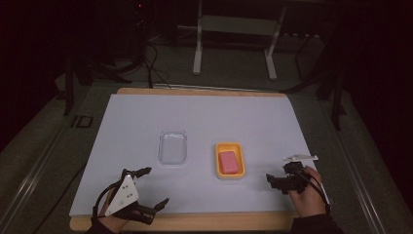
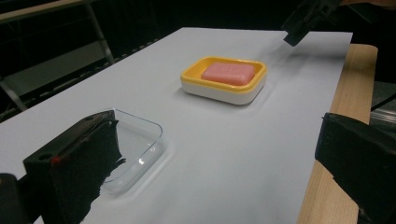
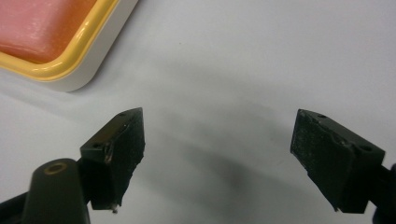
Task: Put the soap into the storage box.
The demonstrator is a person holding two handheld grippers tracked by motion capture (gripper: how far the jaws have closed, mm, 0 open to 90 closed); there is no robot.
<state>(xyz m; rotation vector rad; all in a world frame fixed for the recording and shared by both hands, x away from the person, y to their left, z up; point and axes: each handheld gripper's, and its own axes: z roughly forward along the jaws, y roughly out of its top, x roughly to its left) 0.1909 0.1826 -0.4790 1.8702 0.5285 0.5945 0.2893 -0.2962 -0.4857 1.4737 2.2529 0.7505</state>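
You are looking down on a wooden tabletop (image 1: 195, 91) covered by a large white sheet (image 1: 146, 122). Near the middle of the sheet lies an empty clear plastic tray (image 1: 173, 147). Just to its right, apart from it, sits a yellow soap dish (image 1: 229, 146) with a white base, and a pink bar of soap (image 1: 228, 162) rests inside it.

Your left claw (image 1: 155, 186) is at the near left of the sheet, a grey three-cornered plate on top of it, held in your left hand (image 1: 111, 220) at the tabletop's near edge. Its jaws are spread wide and hold nothing. In the left gripper view, one jaw stands in front of the near end of the clear tray (image 2: 135, 149) and the other over the bare wooden edge (image 2: 355, 88). The soap dish (image 2: 224, 88) with its soap (image 2: 229, 73) lies farther off on the sheet (image 2: 233, 154), and your other claw (image 2: 306, 21) hangs beyond it at the top right.

Your right claw (image 1: 277, 176) is at the near right of the sheet, right of the soap dish and apart from it, gripped by your right hand (image 1: 307, 197). In the right gripper view its jaws (image 3: 215, 156) are spread apart over the bare white sheet (image 3: 261, 60) with nothing between them. A corner of the soap dish (image 3: 88, 60) and soap (image 3: 37, 25) shows at the upper left.

Beyond the tabletop the room is dark, with the white legs of a stand (image 1: 197, 53) and some cables on the floor.
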